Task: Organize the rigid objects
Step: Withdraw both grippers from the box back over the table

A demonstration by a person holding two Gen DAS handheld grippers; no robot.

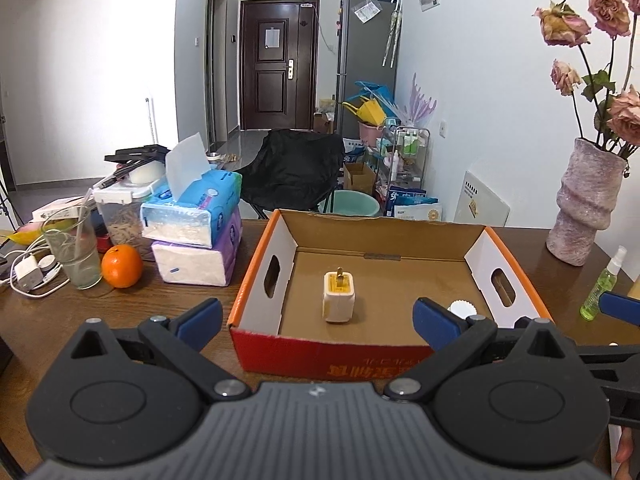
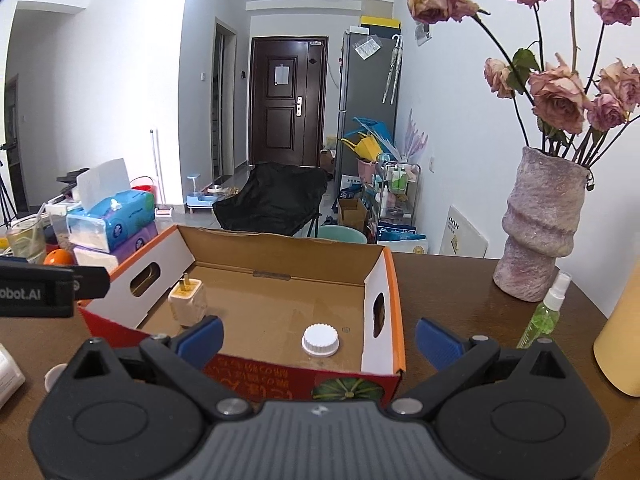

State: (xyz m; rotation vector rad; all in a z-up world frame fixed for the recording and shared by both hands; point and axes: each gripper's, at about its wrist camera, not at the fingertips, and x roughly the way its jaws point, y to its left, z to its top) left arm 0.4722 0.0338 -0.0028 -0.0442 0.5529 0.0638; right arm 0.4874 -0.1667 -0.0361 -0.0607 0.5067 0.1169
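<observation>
An open cardboard box (image 1: 256, 268) with orange rims and a red front stands on the wooden table; it also shows in the right wrist view (image 2: 390, 300). Inside stand a cream wall charger (image 1: 338, 297), prongs up, also seen from the right wrist (image 2: 187, 300), and a white ribbed bottle cap (image 2: 320, 340), partly hidden behind my left finger in the left wrist view (image 1: 464, 309). My left gripper (image 1: 318, 322) is open and empty in front of the box. My right gripper (image 2: 319, 340) is open and empty, at the box's near right corner.
Left of the box: stacked tissue packs (image 1: 200, 236), an orange (image 1: 122, 266), a glass (image 1: 76, 252), a white adapter with cables (image 1: 28, 274). Right of it: a vase of dried roses (image 2: 540, 232), a green spray bottle (image 2: 544, 316), a yellow container (image 2: 622, 336).
</observation>
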